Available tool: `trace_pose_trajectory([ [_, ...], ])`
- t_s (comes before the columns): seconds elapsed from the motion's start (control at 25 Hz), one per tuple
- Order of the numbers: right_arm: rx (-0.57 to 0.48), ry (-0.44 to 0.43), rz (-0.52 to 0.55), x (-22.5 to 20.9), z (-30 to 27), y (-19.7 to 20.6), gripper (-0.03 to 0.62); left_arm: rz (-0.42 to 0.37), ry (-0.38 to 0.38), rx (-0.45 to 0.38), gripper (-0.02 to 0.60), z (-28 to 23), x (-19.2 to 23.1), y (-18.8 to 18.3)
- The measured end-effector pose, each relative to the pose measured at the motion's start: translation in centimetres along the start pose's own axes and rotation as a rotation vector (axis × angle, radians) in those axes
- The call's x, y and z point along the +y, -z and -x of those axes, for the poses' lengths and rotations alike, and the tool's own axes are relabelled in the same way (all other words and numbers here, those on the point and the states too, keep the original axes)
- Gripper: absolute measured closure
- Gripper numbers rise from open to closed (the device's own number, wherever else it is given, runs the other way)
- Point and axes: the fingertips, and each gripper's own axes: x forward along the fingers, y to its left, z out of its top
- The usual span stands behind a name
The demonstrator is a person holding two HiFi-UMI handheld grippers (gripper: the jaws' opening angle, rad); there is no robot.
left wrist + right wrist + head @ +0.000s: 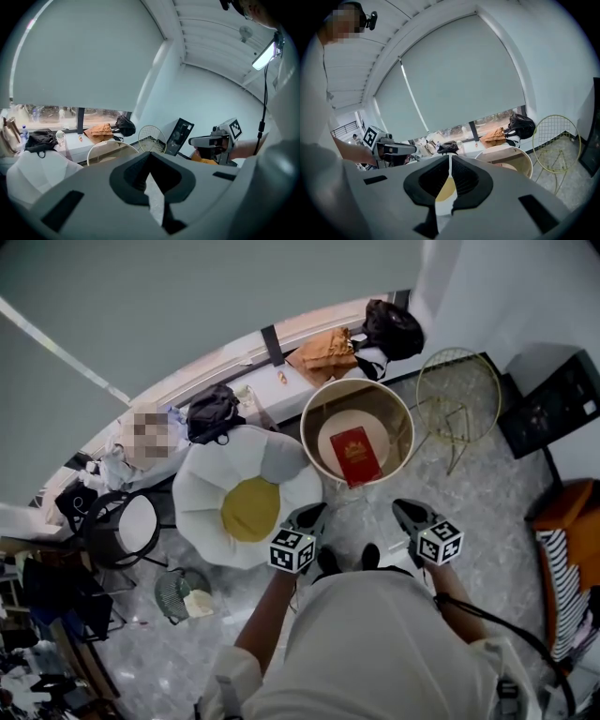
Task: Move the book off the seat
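Fingers [136, 176] together, left gripper [314, 512] and right gripper [403, 509] point forward toward book [355, 454].

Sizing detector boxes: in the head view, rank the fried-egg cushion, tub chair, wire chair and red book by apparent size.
1. fried-egg cushion
2. tub chair
3. wire chair, which is slightly smaller than the tub chair and sits farther from the camera
4. red book

Book [355, 455] on seat [315, 409]; cushion [202, 498] to L; wire stool [459, 381] to R.

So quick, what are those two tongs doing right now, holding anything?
Left tongs: closed, holding nothing.
Right tongs: closed, holding nothing.
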Motion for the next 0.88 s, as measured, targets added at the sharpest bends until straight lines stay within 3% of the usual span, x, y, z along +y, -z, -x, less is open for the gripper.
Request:
trace_pose_trajectory([
  [0.88,-0.030,-0.025,-0.034,-2.7,1.5,-1.4,0.548,0.035,-0.014,0.001,0.580,-2.4,-2.2,-0.7],
])
